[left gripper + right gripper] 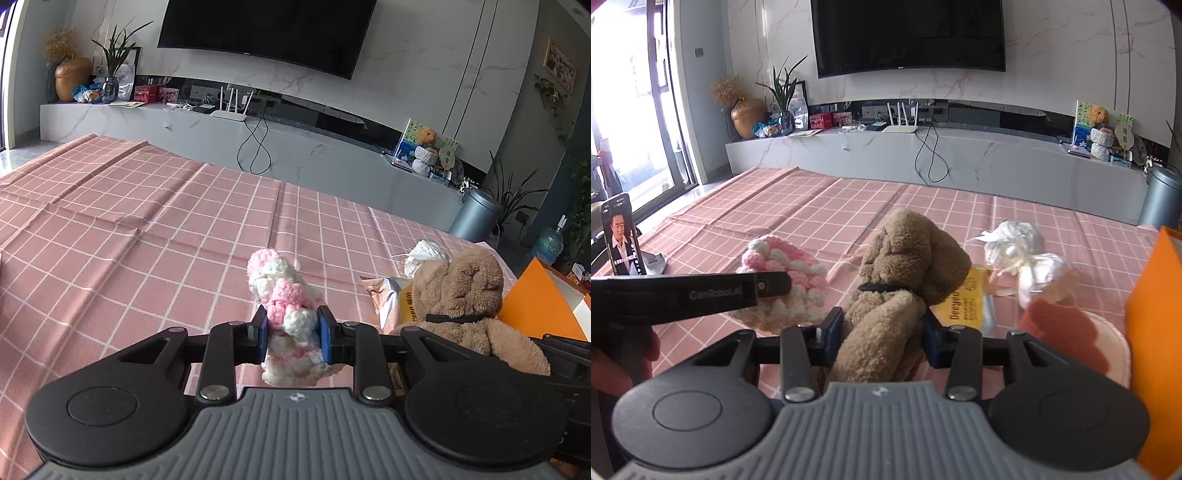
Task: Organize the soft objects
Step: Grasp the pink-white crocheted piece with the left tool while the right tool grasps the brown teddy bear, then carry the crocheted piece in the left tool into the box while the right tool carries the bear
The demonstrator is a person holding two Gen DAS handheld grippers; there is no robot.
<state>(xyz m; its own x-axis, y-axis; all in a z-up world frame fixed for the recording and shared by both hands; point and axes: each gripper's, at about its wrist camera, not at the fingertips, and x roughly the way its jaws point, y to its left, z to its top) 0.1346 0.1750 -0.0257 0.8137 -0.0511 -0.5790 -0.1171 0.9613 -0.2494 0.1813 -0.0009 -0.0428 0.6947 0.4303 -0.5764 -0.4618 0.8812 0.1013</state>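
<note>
While both of my tools are loaded, the step in hand reads as the carry stage of sorting the soft items.

Left side: my left gripper (291, 334) is clamped on the pink-and-white crocheted yarn piece (282, 295). Its blue pads (261, 328) press the yarn from both sides, and the piece appears clear of the pink checked tablecloth (129, 221).

Right side: my right gripper (882, 332) is closed on the tan plush teddy bear with the black collar (905, 273), gripping its lower body, head pointing away from me. The bear appears raised off the cloth.

Further right on the cloth lie a yellow printed packet (964, 299) and a white ribbon-tied wrapped bundle (1019, 254). An orange box (1152, 332) stands at the right edge.

Next move, as I judge it: carry both items to their collecting place, possibly the orange box, though I cannot confirm that. Keep both grips firm, since soft material can slip, and release only once each item is over its destination.
</note>
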